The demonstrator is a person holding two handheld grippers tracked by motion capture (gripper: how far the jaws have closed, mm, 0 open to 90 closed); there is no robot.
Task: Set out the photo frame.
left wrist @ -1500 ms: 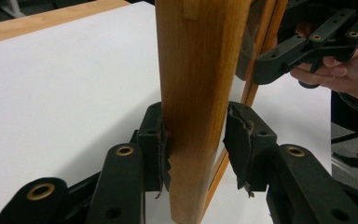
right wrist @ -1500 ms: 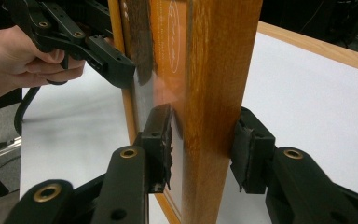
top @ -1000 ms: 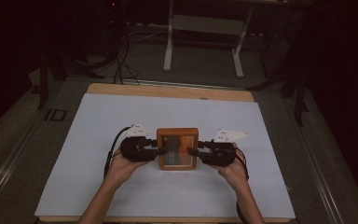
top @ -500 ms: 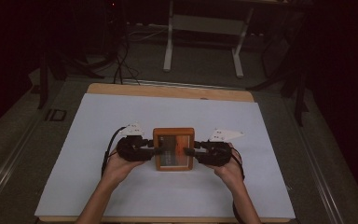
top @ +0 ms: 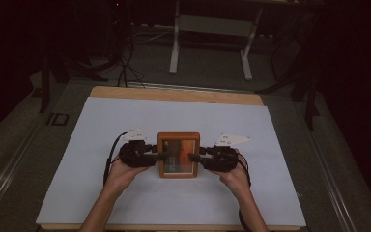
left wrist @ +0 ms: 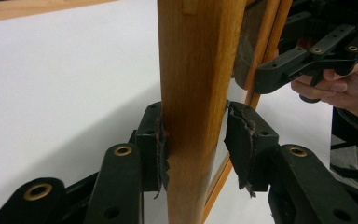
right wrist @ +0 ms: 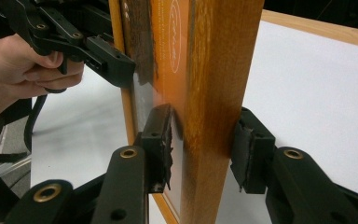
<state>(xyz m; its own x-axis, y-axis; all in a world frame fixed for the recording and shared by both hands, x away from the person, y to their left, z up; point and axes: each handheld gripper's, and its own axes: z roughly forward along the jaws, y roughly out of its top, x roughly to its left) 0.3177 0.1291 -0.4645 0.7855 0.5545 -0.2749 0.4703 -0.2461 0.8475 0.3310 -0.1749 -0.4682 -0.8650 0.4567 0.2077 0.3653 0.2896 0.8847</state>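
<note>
The wooden picture frame (top: pixel 178 155) sits at the middle of the white-covered desk (top: pixel 92 145), between the two hands; compared with a second ago it lies a shade nearer the person, and both grippers have come back with it, so the pair appears to be carrying or sliding the frame toward the near edge.

The left gripper (top: pixel 155 155) straddles the frame's left rail (left wrist: pixel 191 93); in the left gripper view one pad touches the wood while the other finger (left wrist: pixel 249 140) stands slightly off it, so its hold looks loose, part-open around the rail rather than clamped. The right gripper (top: pixel 197 157) takes the opposite rail (right wrist: pixel 219 93); in the right gripper view one pad lies on the glass side and the other against the back of the wood, a closed grip at middling width.

My reading is that the frame is being set down or repositioned; the slack on the left suggests release is near, though the right side bears on the frame firmly.
</note>
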